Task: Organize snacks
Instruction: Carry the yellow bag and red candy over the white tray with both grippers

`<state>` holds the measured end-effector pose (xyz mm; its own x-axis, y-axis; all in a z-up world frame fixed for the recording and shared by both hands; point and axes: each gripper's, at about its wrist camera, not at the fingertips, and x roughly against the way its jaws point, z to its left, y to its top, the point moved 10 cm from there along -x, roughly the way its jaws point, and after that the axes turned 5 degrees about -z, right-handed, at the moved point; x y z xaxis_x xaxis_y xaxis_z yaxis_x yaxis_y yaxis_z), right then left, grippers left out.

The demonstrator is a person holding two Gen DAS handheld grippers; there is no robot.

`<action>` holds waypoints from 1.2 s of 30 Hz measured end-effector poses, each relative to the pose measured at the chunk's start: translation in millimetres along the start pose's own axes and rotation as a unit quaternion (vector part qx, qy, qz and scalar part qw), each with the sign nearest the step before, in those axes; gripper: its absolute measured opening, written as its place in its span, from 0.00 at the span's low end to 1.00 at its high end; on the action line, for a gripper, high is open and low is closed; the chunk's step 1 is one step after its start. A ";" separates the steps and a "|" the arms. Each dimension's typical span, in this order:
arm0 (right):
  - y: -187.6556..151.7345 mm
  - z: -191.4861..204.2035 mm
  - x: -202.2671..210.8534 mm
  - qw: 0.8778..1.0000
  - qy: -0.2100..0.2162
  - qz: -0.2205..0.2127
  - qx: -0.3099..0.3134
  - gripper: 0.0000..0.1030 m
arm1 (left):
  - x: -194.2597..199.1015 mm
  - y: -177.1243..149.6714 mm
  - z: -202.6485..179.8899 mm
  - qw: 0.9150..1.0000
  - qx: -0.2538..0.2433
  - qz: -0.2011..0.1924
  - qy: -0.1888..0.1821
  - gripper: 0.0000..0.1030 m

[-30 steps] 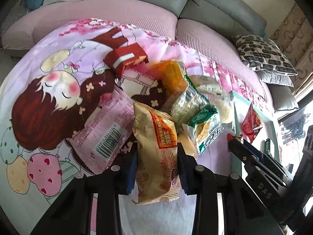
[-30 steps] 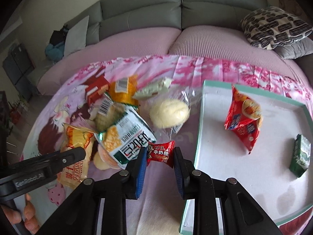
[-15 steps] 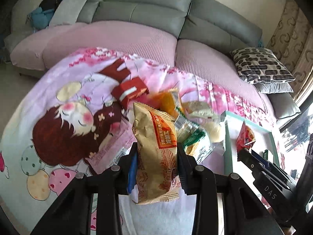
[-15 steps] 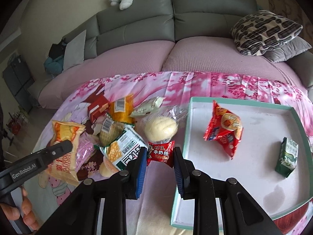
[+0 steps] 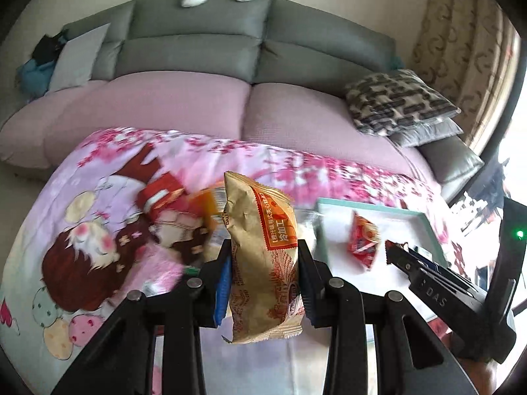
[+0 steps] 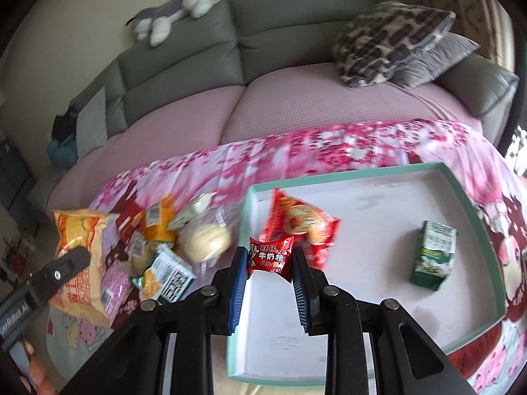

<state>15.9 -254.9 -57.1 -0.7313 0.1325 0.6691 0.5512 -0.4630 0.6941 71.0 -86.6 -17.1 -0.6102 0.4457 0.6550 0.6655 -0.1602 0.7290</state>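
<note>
Left gripper [image 5: 263,275] clamps tan snack bag [image 5: 262,263] (upright); right gripper [image 6: 270,268] pinches red candy packet [image 6: 270,256].

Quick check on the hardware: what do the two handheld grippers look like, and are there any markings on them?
Both are matte black, two-fingered, with blue ribbed pads inside the fingers and round silver pivot pins. The left gripper shows white "GenRobot.AI" lettering on its side in the right wrist view. The right gripper shows "DAS" lettering and a lit green indicator in the left wrist view. No cables or sleeves are visible.
</note>
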 end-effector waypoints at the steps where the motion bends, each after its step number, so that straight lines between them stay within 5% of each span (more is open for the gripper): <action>1: 2.5 -8.4 2.1 1.000 -0.011 -0.003 -0.006 0.27 | -1.0 1.2 -8.6 1.000 -0.007 0.001 -0.007 0.36; 21: 20.0 -134.2 42.7 0.980 -0.161 -0.047 -0.105 0.28 | -31.1 -2.7 -141.5 0.987 -0.110 0.014 -0.113 0.36; 36: -7.0 -202.6 54.9 0.956 -0.237 -0.024 -0.172 0.28 | -72.6 -67.7 -201.7 0.968 -0.169 0.076 -0.168 0.36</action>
<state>-109.5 -421.9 -79.0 -0.4438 0.5044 0.7407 0.2976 -0.6966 0.6528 -16.5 -285.8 -73.8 -0.3053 0.6463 0.6993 0.5234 -0.4996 0.6902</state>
